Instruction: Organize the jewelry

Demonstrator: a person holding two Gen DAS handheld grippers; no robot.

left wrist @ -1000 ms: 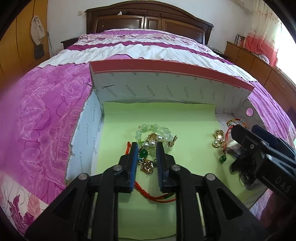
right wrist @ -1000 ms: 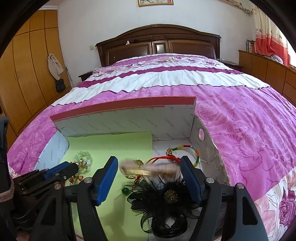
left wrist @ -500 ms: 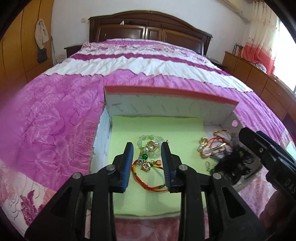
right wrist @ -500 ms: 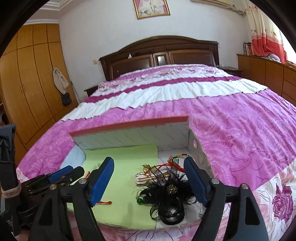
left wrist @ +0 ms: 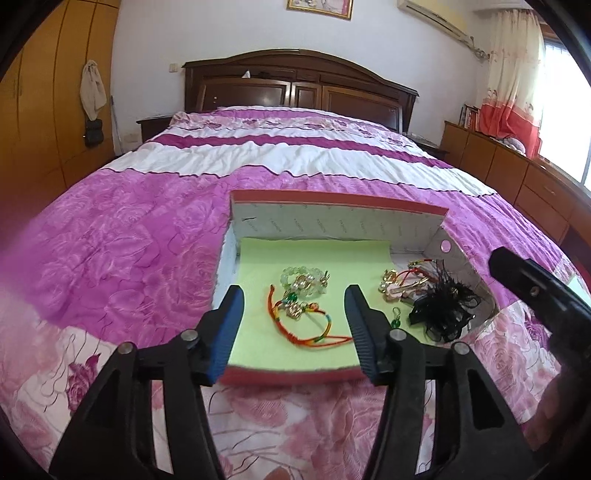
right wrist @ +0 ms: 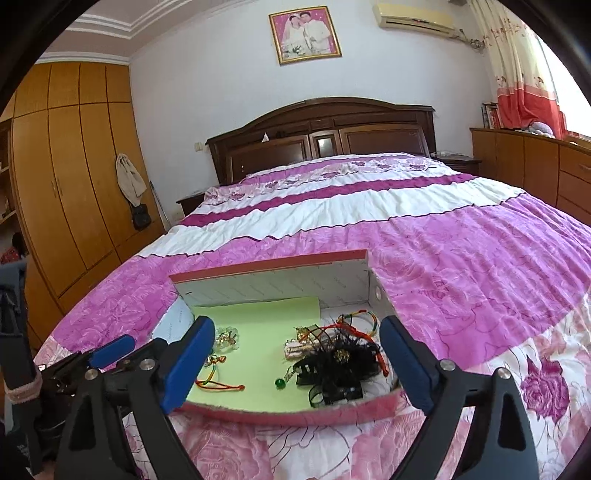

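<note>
Beads, a red cord bracelet and a black feather clip lie in the box. Both grippers' fingers have just been spreading, empty. Only the right view shows the wall portrait.

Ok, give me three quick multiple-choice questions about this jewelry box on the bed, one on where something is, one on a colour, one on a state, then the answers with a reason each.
1. Where in the box does the black feather hair clip lie?
A. right side
B. left side
C. outside it

2. What colour is the sheet under the bead bracelet?
A. blue
B. light green
C. white

3. How do the left gripper jaws stand?
A. shut on the red cord bracelet
B. open, holding nothing
C. shut, holding nothing

Answers
1. A: it sits by the right wall.
2. B: pale green lining shows around the beads.
3. B: the jaws have just been opening and the cord lies loose on the sheet.
</note>
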